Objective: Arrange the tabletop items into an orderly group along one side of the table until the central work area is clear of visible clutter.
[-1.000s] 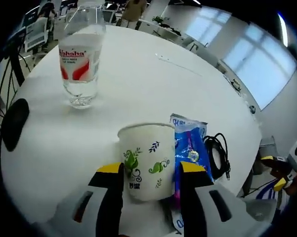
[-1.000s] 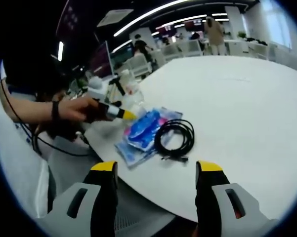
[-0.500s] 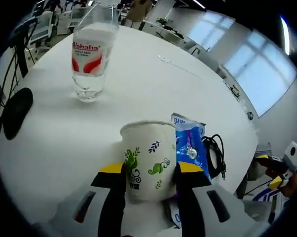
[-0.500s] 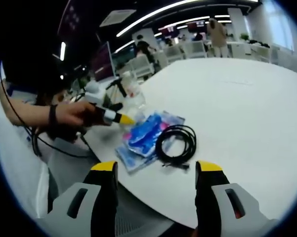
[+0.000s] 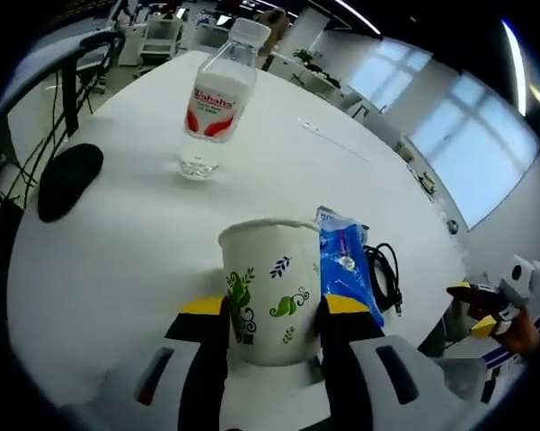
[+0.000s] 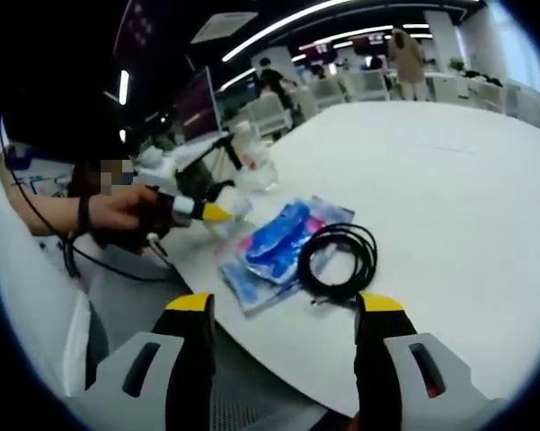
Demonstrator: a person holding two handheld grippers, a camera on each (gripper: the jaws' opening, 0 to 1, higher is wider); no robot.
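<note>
Paper cup: white with green leaf print, upright, long axis vertical, mouth up. It stands at the near edge of the round white table, clamped between the two jaws of my left gripper; its base is hidden behind the jaws.

Blue snack packet: lies flat just beside the cup, partly covered by one jaw, lengthwise away from me; in the right gripper view its near end hangs over the table edge.

Black cable: coiled, touching the packet.

Water bottle: upright, cap on, well beyond the cup.

Black mouse: near the far-left table edge.

My right gripper: jaws apart, empty, off the table's edge.
</note>
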